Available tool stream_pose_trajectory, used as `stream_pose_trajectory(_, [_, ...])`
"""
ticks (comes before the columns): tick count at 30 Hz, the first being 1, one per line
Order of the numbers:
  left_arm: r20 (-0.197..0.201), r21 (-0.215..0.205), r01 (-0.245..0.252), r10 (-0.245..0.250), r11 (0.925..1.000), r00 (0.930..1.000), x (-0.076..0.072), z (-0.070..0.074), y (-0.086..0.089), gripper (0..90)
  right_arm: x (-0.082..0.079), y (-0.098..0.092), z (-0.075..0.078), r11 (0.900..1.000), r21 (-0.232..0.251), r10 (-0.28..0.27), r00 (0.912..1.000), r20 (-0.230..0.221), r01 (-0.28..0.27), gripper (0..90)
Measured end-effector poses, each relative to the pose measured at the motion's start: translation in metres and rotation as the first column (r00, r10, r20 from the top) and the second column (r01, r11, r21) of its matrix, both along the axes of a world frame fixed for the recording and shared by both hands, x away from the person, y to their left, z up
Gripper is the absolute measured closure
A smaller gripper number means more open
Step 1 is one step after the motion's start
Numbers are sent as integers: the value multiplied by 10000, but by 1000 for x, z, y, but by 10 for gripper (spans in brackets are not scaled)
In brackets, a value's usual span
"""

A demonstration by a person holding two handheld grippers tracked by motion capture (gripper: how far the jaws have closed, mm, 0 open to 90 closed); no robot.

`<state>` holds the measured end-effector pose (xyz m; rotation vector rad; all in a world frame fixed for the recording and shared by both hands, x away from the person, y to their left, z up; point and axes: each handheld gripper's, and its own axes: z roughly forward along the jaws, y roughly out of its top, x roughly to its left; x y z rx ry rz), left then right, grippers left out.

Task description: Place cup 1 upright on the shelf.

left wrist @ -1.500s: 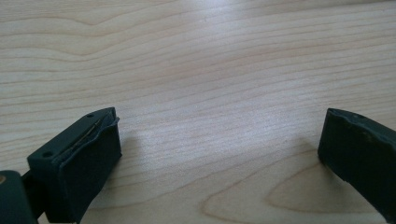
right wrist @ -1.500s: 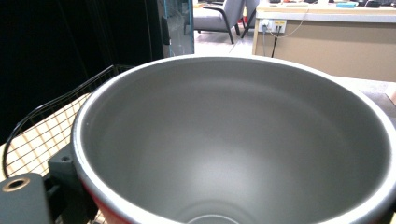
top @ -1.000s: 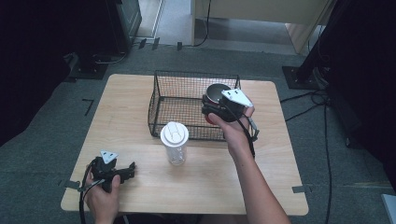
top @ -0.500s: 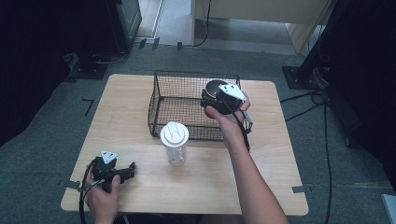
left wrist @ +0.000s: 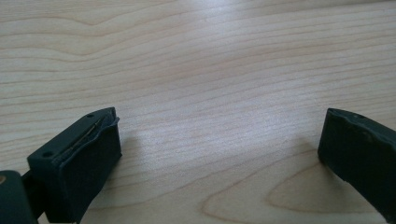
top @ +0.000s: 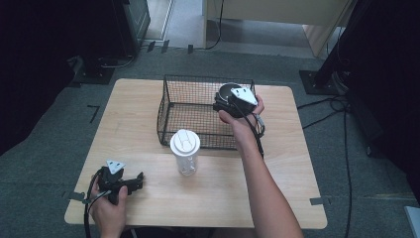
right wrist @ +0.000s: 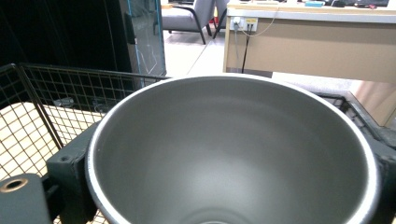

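Note:
A grey metal cup (top: 226,90) hangs over the far right corner of a black wire basket (top: 168,116), with my right gripper (top: 224,102) shut on it. In the right gripper view the cup (right wrist: 233,149) shows its bare inside, open mouth toward the camera, and a black finger (right wrist: 70,170) presses on each side of its rim. My left gripper (top: 137,181) rests on the table near the front left edge. Its jaws stand wide open over bare wood, the gripper (left wrist: 219,154) holding nothing.
A clear bottle with a white lid (top: 185,149) stands upright just in front of the basket. The basket wall (right wrist: 42,102) rises to the cup's left. The wooden table (top: 297,168) has free room on the right and front. Cables lie on the floor at right.
My right hand has carried the cup a little farther back over the basket and slightly lower. The left gripper has stayed in place.

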<state>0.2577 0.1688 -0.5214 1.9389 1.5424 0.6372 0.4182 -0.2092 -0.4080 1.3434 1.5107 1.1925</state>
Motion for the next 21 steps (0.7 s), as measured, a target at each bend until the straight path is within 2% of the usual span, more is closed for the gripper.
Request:
stream_pose_trajectory(2, [-10, 15, 11, -11, 10000, 10000, 0, 0, 0, 0, 5, 1, -4, 9997, 212, 89, 9999, -136, -87, 63])
stream_pose_trajectory(6, [-13, 17, 14, -14, 10000, 10000, 0, 0, 0, 0, 10, 4, -6, 9998, -13, 195, 9997, -162, -196, 62])
stream_pose_trajectory(15, [-9, 15, 57, -57, 10000, 10000, 0, 0, 0, 0, 19, 11, -15, 9986, 89, 527, 9969, -583, -523, 61])
stream_pose_trajectory(21, [-15, 19, 72, -72, 10000, 10000, 0, 0, -1, 0, 27, 10, -24, 9995, 37, 311, 9957, -872, -309, 60])
